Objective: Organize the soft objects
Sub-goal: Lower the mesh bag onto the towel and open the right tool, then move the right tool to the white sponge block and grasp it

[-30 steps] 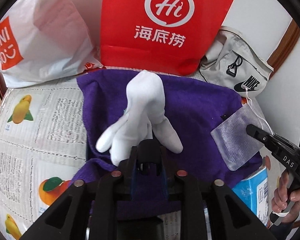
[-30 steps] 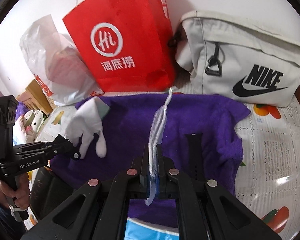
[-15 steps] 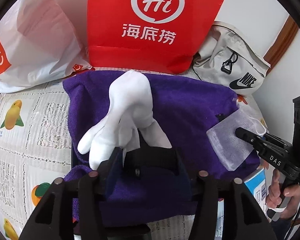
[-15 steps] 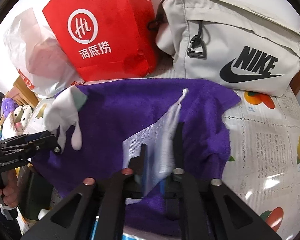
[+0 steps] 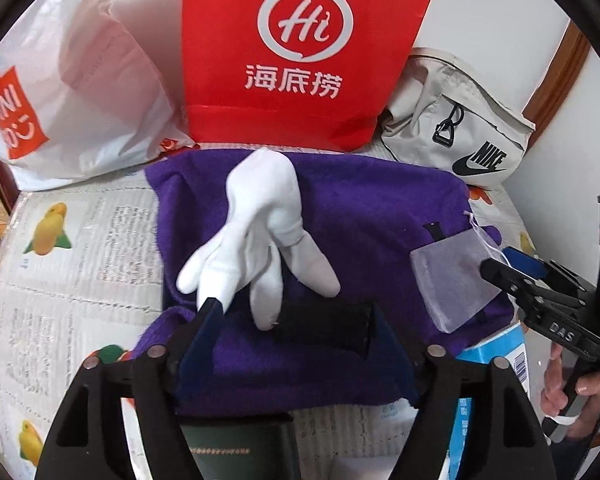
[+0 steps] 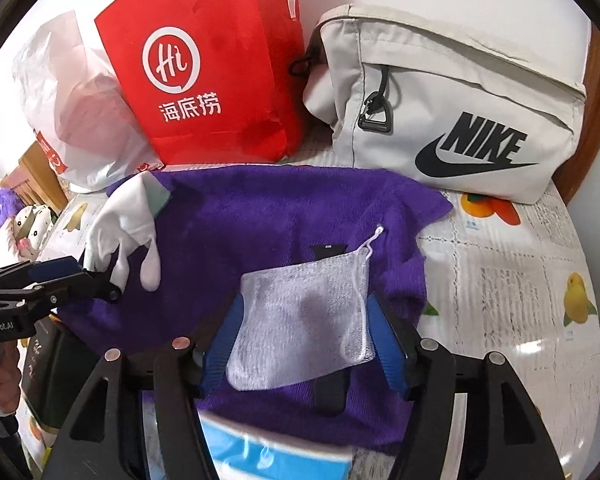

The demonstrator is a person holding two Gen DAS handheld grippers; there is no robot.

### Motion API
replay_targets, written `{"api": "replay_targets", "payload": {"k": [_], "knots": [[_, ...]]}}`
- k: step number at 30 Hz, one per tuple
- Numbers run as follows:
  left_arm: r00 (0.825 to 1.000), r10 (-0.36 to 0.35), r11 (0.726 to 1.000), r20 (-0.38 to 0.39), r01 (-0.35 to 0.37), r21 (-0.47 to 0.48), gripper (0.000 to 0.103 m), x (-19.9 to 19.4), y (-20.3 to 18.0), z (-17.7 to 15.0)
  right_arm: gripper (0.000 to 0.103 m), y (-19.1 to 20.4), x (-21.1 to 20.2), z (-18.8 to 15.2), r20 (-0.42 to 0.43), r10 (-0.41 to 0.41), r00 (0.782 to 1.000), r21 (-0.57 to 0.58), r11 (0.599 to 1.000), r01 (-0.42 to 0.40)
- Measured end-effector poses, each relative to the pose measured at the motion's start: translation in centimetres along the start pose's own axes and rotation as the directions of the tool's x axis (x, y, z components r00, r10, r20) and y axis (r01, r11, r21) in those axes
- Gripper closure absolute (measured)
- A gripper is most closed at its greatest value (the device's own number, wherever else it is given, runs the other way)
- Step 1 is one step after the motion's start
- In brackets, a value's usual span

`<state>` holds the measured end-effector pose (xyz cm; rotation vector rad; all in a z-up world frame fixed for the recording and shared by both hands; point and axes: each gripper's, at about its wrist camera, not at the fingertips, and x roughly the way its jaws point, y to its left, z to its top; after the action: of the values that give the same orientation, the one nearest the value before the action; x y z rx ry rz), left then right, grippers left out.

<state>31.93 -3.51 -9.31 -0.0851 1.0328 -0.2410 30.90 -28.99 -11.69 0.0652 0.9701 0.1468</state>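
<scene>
On a table spread with fruit-print newspaper (image 6: 520, 288), we see two soft things laid out on a purple towel (image 5: 360, 208): a white glove (image 5: 256, 236) toward its left side and a small mesh drawstring pouch (image 6: 304, 320) toward its right. Our left gripper (image 5: 292, 316) stands with its jaws opening, nothing pressed between them, the glove's fingertips lying just at the tip of one blue pad. Our right gripper (image 6: 304, 340) is likewise opening, the pouch lying flat on the towel between its blue pads but not squeezed by them. Both items look set down and let go, so we judge this placing step all but done (the glove lies splayed rather than folded, which may or may not count as tidy). A black strap (image 6: 328, 250) pokes out from beneath the pouch. At the back stand a red paper bag (image 5: 300, 52), a white plastic bag (image 5: 72, 92) and a beige Nike bag (image 6: 452, 120); whether anything there is left to sort, we cannot tell. What remains, as far as we can judge, is drawing both grippers clear and perhaps straightening the glove.
</scene>
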Motion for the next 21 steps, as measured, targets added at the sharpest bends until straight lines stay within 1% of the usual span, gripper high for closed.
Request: {"api": "replay_targets", "payload": {"k": [2, 15, 20, 21], "knots": [[1.0, 0.006, 1.0, 0.007, -0.006, -0.013, 0.028, -0.6, 0.2, -0.1, 0.037, 0.3, -0.7, -0.4, 0.006, 0.001, 1.0, -0.004, 1.0, -0.001], [0.998, 0.03, 0.999, 0.061, -0.027, -0.04, 0.028, -5.1, 0.2, -1.9, 0.037, 2.2, -5.9, -3.1, 0.053, 0.026, 0.998, -0.01, 1.0, -0.026], [0.997, 0.044, 0.998, 0.068, -0.041, -0.045, 0.028, -6.8, 0.4, -3.3, 0.037, 3.0, -7.5, -4.4, 0.069, 0.036, 0.997, -0.009, 0.999, -0.036], [0.996, 0.041, 0.998, 0.073, -0.038, -0.041, 0.028, -7.2, 0.5, -3.7, 0.037, 3.3, -7.9, -4.8, 0.071, 0.051, 0.996, -0.005, 0.999, -0.05]]}}
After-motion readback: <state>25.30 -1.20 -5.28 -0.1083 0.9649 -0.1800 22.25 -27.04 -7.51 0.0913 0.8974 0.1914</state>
